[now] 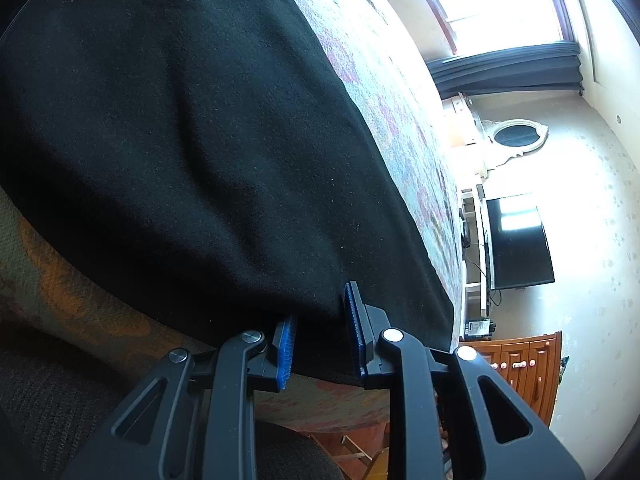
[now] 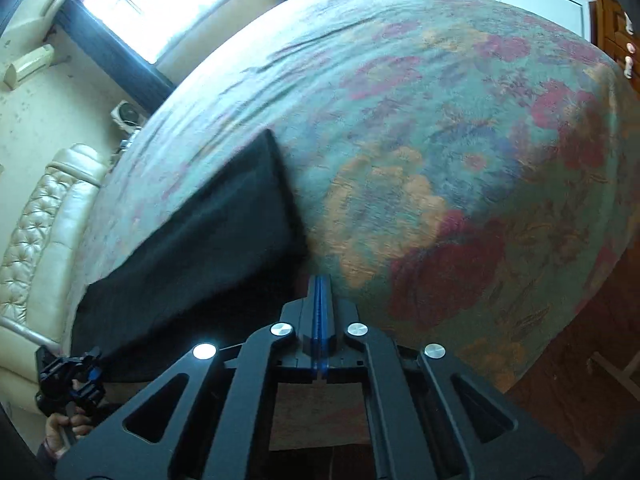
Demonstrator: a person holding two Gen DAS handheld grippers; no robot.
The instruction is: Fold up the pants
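The black pants (image 1: 192, 140) lie flat on the floral bedspread (image 1: 380, 92). My left gripper (image 1: 320, 328) is open, its blue pads either side of the pants' near edge, the cloth between them. In the right wrist view the pants (image 2: 200, 248) lie at the left of the bedspread (image 2: 460, 152). My right gripper (image 2: 321, 284) is shut, pads pressed together, just right of the pants' near corner; I see no cloth in it. The left gripper (image 2: 86, 372) shows at the pants' lower left edge.
A cream tufted headboard (image 2: 44, 220) stands left of the bed. A window (image 1: 500, 0), a black TV (image 1: 516, 240) and a wooden dresser (image 1: 524, 372) line the far wall. Wooden floor (image 2: 580, 360) lies beyond the bed's edge.
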